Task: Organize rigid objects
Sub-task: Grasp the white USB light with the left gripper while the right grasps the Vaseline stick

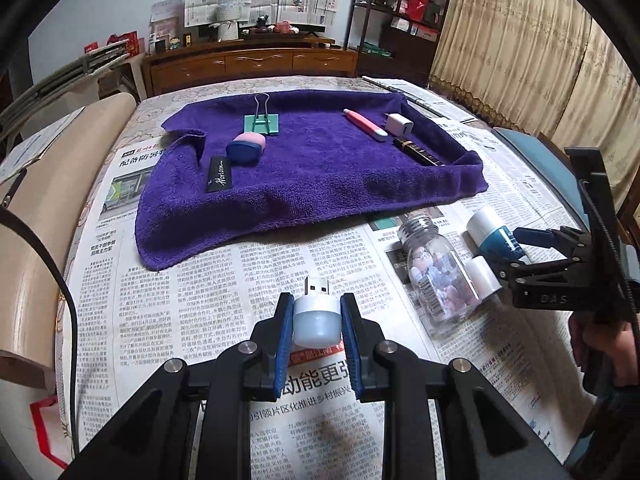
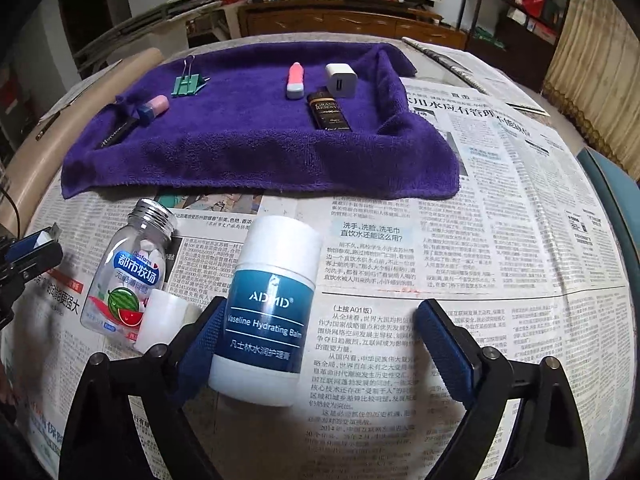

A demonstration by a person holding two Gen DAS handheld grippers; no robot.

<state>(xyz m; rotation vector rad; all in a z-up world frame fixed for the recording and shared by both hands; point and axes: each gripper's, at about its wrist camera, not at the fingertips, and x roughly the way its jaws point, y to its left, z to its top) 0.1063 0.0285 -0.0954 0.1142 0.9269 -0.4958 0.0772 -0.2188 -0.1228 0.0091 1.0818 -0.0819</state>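
My left gripper (image 1: 317,320) is shut on a small white USB night light (image 1: 316,320), held just above the newspaper in front of the purple towel (image 1: 320,184). My right gripper (image 2: 320,332) is open around a white and blue Vaseline balm bottle (image 2: 268,312) lying on the newspaper; the left finger touches it, the right finger stands apart. In the left wrist view the right gripper (image 1: 520,248) sits over that bottle (image 1: 494,236). A clear mint bottle (image 2: 128,276) and a small white cap (image 2: 164,320) lie beside it.
On the towel lie a green binder clip (image 1: 262,122), a blue and pink case (image 1: 246,148), a black tube (image 1: 218,174), a pink pen-like item (image 1: 366,125), a white charger (image 1: 399,124) and a dark box (image 1: 418,152). Newspaper covers the table (image 1: 200,320).
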